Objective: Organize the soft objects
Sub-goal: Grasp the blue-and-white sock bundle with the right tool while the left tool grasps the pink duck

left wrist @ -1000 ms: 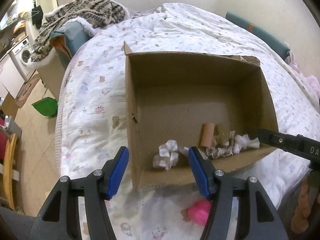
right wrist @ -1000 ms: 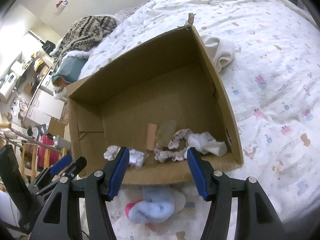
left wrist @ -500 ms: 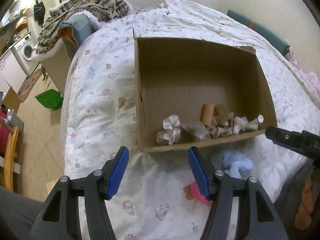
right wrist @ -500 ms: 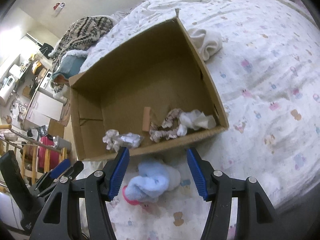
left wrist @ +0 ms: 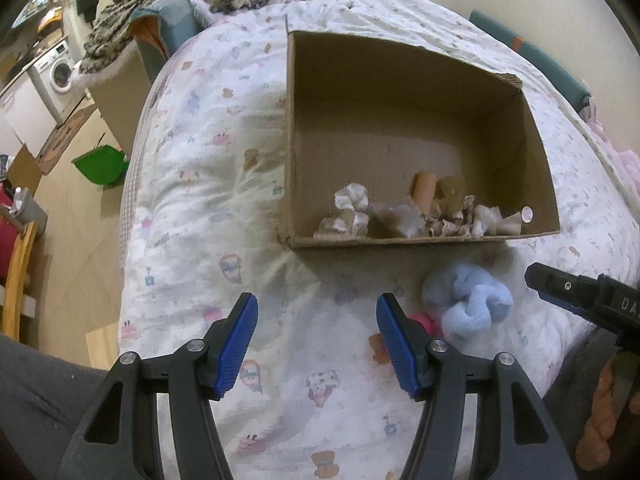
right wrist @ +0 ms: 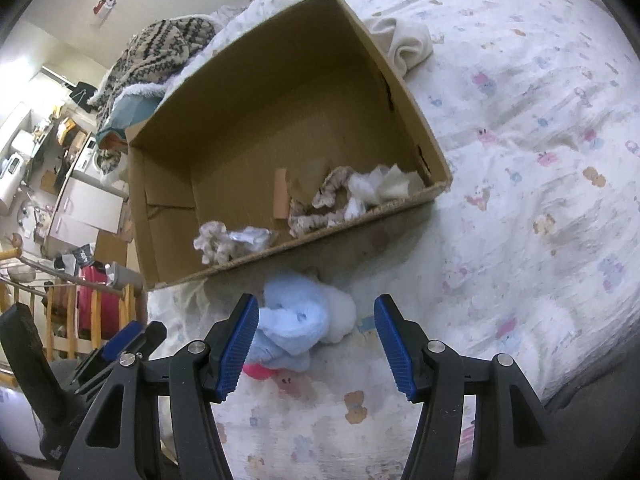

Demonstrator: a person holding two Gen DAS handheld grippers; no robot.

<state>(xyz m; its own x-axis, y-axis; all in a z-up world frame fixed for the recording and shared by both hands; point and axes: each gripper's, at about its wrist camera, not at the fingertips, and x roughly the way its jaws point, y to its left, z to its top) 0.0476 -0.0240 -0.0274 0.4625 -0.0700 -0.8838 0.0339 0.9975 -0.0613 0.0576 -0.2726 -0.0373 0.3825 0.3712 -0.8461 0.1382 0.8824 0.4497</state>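
Washing machine (left wrist: 60, 74) far left; green dustpan (left wrist: 100, 166) on floor; wooden chair (left wrist: 16, 280) beside bed.

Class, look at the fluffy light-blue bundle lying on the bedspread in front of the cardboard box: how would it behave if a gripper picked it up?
The blue bundle looks fleecy and knotted, so it would probably squash between the fingers. It is probably light for its bulk. Loose folds may droop or unroll when lifted.

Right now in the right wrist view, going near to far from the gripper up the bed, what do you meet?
right gripper → pink sock → blue sock → cardboard box → cream cloth beside the box's far corner.
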